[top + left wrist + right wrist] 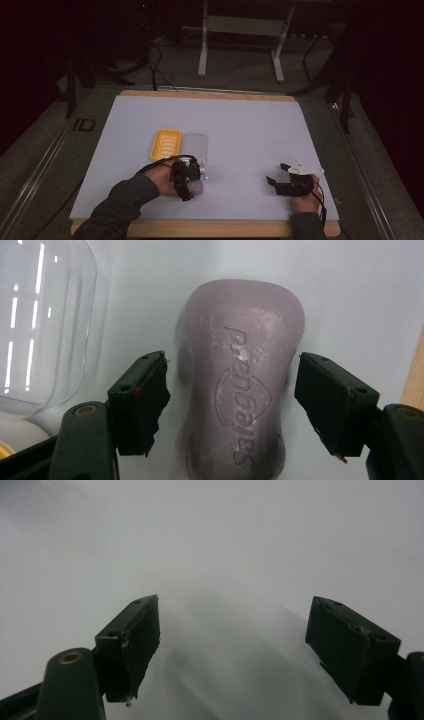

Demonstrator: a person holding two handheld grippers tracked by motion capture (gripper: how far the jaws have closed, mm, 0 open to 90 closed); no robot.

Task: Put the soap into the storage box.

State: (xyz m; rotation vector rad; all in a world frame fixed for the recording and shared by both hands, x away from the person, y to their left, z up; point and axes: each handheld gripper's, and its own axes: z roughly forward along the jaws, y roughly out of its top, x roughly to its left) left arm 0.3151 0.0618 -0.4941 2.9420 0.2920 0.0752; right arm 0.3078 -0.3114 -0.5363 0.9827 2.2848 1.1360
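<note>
the left gripper (231, 390) is held wide over a purple soap bar (240, 375), the pads apart from its sides. just beyond, a clear lid (196, 144) and a yellow soap dish (165, 144) are set side by side on the white mat (250, 125). the bar is waisted and stamped with raised lettering. the right gripper (278, 173) is held wide, empty.

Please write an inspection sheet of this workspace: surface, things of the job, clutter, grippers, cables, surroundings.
Surface: white sheet over a wooden table edge.
Job's things: purple soap bar lying flat; yellow soap dish; clear lid beside it.
Clutter: nothing seen.
Grippers: left hand-held gripper open, pads astride the soap, not pressing; right hand-held gripper open, nothing between its jaws.
Cables: black cable at the left hand-held gripper.
Surroundings: dark room, pale table legs behind.
</note>
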